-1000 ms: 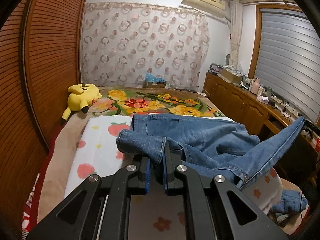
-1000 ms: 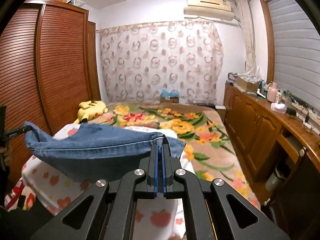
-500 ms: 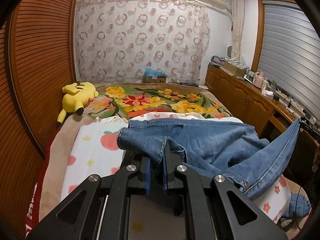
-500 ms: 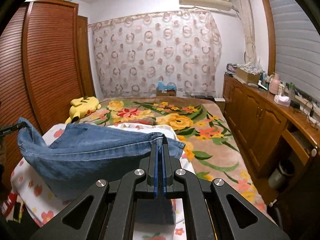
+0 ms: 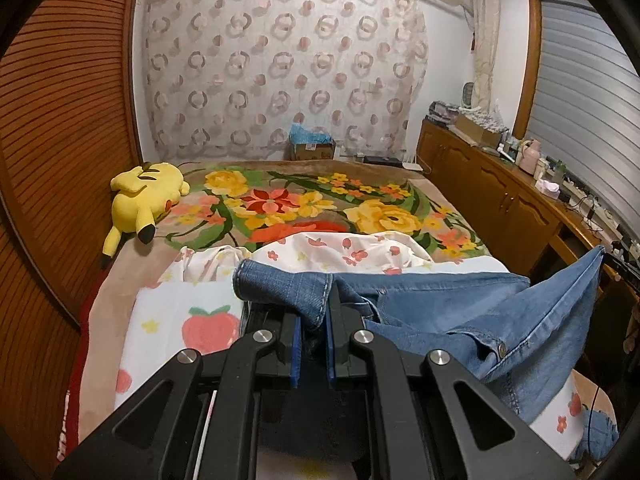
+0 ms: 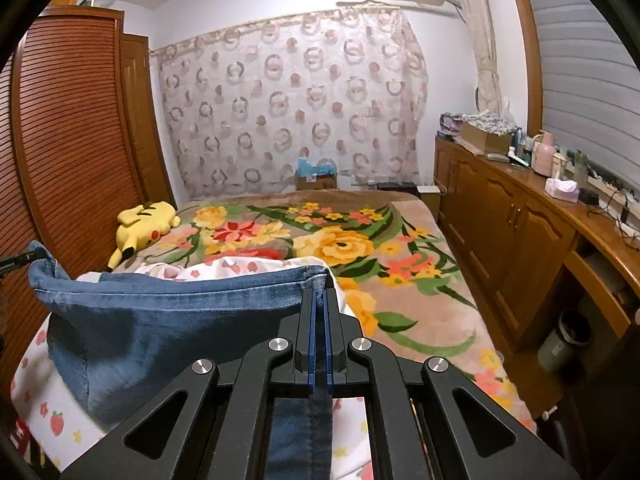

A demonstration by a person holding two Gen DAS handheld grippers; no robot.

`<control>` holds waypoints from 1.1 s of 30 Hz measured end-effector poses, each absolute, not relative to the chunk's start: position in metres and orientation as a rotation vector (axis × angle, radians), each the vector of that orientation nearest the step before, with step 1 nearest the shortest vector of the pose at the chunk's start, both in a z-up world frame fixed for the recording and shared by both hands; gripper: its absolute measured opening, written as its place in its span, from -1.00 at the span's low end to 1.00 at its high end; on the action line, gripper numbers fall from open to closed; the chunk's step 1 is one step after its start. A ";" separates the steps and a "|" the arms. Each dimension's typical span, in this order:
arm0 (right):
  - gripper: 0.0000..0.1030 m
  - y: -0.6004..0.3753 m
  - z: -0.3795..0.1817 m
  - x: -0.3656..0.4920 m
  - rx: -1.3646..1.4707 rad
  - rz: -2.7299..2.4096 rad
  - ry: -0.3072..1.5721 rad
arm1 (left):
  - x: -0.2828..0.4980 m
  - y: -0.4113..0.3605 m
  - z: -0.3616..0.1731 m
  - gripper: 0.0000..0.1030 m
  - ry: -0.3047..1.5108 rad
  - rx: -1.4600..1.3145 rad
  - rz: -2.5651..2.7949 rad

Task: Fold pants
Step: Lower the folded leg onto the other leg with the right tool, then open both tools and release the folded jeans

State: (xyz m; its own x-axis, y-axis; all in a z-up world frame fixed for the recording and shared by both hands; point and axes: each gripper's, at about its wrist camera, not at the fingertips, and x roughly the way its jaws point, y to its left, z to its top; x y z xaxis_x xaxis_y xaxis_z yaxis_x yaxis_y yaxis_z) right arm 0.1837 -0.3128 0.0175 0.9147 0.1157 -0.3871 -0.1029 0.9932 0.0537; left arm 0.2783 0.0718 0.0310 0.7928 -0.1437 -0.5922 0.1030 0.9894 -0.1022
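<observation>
Blue denim pants (image 5: 460,312) hang stretched between my two grippers above the near end of the bed. My left gripper (image 5: 313,312) is shut on one end of the waistband, whose hem folds over the left finger. From there the denim runs right to a raised corner (image 5: 596,256) held by the other gripper at the frame edge. In the right wrist view my right gripper (image 6: 319,304) is shut on the pants (image 6: 168,320), and the cloth stretches left to its far corner (image 6: 38,256). A metal button (image 5: 500,347) shows on the waistband.
A white sheet with strawberry print (image 5: 188,316) covers the near bed; a floral blanket (image 6: 340,240) lies beyond. A yellow plush toy (image 5: 140,196) sits at the left by the slatted wardrobe (image 6: 68,140). Wooden cabinets (image 6: 520,220) with clutter line the right wall; a bin (image 6: 564,340) stands below.
Both grippers have carried the pants back toward the near end of the bed, so less denim lies on the sheet and more of the floral blanket shows. Both grips are unchanged.
</observation>
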 end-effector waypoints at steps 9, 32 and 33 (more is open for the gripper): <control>-0.94 -0.308 0.020 0.226 0.018 0.083 0.451 | 0.335 0.066 0.016 -0.80 0.698 -0.064 -0.129; -0.94 -0.304 0.031 0.260 0.047 0.044 0.583 | 0.347 0.068 -0.006 -0.10 0.805 -0.032 -0.189; -0.93 -0.303 0.032 0.258 0.046 0.046 0.582 | 0.347 0.068 -0.008 -0.10 0.808 -0.032 -0.191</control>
State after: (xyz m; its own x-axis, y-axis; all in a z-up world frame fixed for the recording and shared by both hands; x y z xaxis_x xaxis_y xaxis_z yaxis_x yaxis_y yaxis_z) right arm 0.2583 -0.3030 0.0321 0.8345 0.0562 -0.5481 -0.0300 0.9979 0.0567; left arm 0.3467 0.0679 -0.0082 0.6750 -0.1822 -0.7150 0.1575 0.9823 -0.1017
